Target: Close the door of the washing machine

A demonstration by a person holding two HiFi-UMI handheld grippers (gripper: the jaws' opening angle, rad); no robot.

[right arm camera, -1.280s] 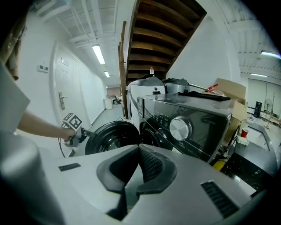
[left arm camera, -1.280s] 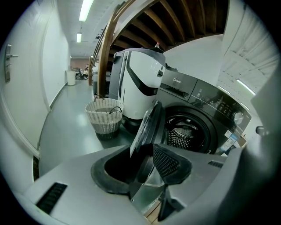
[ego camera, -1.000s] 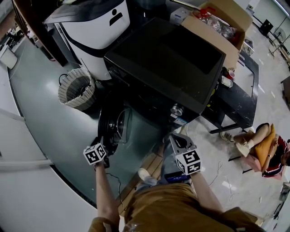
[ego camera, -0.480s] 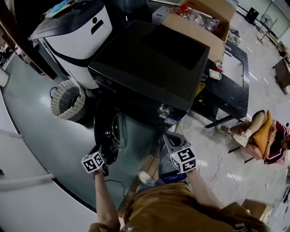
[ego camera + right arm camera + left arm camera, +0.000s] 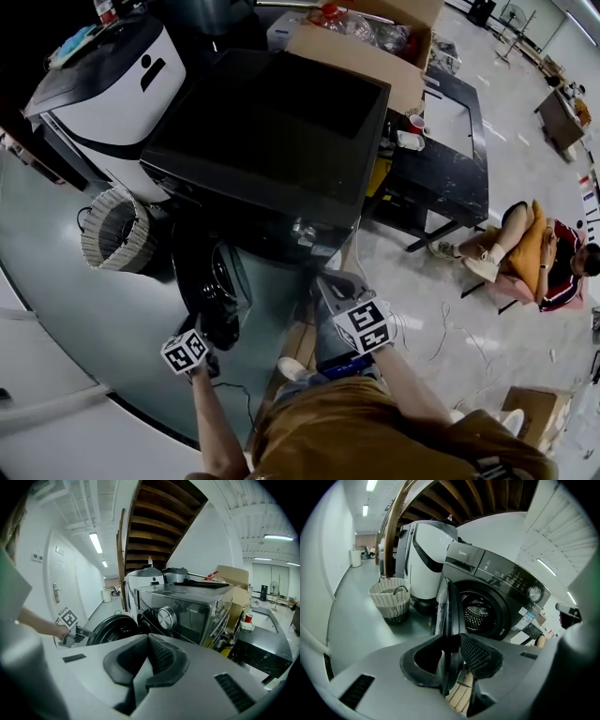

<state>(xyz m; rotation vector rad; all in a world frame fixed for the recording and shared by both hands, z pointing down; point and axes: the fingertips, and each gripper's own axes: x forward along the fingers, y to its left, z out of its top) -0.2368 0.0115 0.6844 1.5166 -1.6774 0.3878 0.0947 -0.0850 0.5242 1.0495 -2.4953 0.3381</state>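
Observation:
A black front-loading washing machine (image 5: 272, 131) stands with its round door (image 5: 214, 291) swung open to the left. The left gripper view looks along the door (image 5: 451, 606), seen edge-on, with the drum opening (image 5: 480, 613) behind it. My left gripper (image 5: 452, 641) has the door's outer rim between its jaws, which have just been closing, and both pads touch it. In the head view that gripper (image 5: 202, 354) sits at the door's lower edge. My right gripper (image 5: 147, 656) is shut on nothing and hangs in front of the machine's right side (image 5: 330, 286).
A wicker basket (image 5: 114, 230) stands on the floor left of the door, beside a white appliance (image 5: 103, 84). A cardboard box (image 5: 361, 42) and a low black table (image 5: 441, 159) are on the right. A person sits on the floor (image 5: 534, 258). Wooden slats (image 5: 298, 345) lie near my feet.
The head view has swung, so the machine sits further left and up. The left gripper has moved a little along with the door's edge. The right gripper has drifted slightly left.

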